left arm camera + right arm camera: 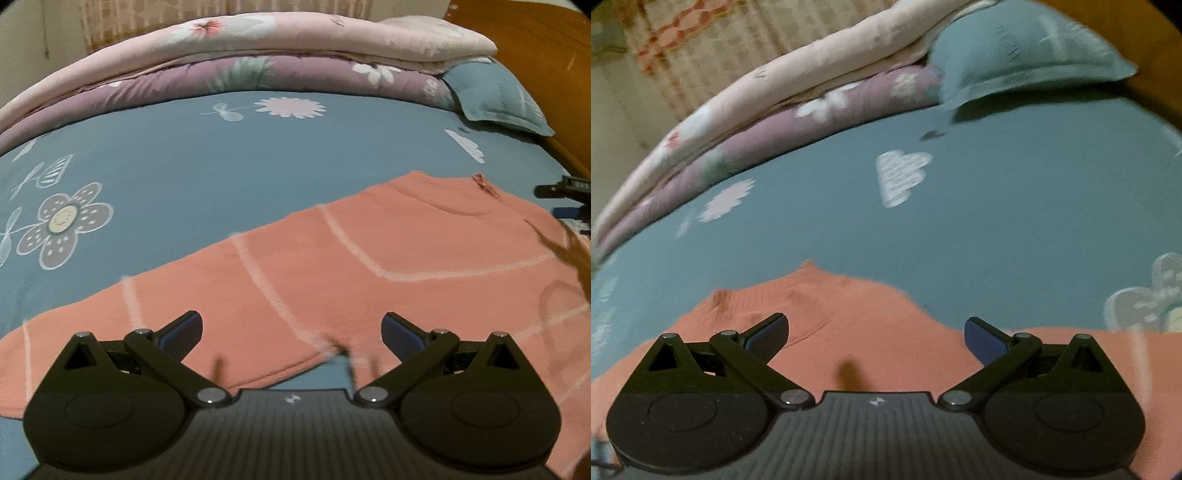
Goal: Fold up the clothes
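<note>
A salmon-pink sweater (pixel 369 258) with thin white lines lies spread flat on the blue flowered bedsheet (pixel 207 162). One sleeve stretches toward the lower left in the left wrist view. My left gripper (pixel 291 332) is open and empty, just above the sweater near the sleeve's lower edge. My right gripper (pixel 875 330) is open and empty over the sweater (pixel 871 332) near its ribbed collar (pixel 798 291). Part of the right gripper (pixel 565 199) shows at the right edge of the left wrist view.
Folded pink and purple quilts (pixel 258 48) are stacked along the far side of the bed. A blue pillow (pixel 495 99) lies at the far right beside a wooden headboard (pixel 535 40). Blue sheet (pixel 997 221) stretches beyond the sweater.
</note>
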Available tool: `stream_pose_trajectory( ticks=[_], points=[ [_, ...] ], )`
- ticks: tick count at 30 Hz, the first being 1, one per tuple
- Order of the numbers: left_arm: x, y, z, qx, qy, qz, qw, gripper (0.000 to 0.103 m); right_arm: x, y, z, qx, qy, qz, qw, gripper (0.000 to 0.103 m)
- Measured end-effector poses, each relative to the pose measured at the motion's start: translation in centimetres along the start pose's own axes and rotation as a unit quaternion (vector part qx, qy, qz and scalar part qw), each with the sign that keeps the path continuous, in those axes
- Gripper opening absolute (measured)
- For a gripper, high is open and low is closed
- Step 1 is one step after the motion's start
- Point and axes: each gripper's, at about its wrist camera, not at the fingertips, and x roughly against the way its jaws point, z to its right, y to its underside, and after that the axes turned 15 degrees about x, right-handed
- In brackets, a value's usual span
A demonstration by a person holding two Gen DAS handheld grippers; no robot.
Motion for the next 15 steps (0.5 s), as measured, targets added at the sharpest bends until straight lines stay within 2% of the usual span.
stream_pose_trajectory(
  ticks=[5, 9, 10, 13, 15],
  points=[
    [-0.6, 0.2, 0.9, -0.010, -0.008, -0.015, 0.9998, 0.102, -1.1, 1.8, -0.3, 0.003, -0.037, -0.030, 0.999, 0.103],
    [-0.5, 0.1, 1.0, -0.015, -0.009, -0.015, 0.9997, 0.102, -0.4, 1.4, -1.0, 0.014, -0.039, -0.020, 0.999, 0.103],
    [-0.5, 0.0, 1.0, -0.014, -0.009, -0.013, 0.9998, 0.102, 0.2, 1.0, -0.9, 0.017, -0.042, -0.006, 0.999, 0.103],
    [-0.7, 0.0, 0.9, -0.009, -0.012, -0.013, 0.9998, 0.102, 1.4, -0.6, -0.1, 0.024, -0.022, 0.031, 0.999, 0.103],
    [-1.0, 0.1, 0.8, -0.004, -0.014, -0.016, 0.9998, 0.102, 1.1, -1.6, 1.3, 0.017, -0.008, 0.030, 0.999, 0.103]
  ],
)
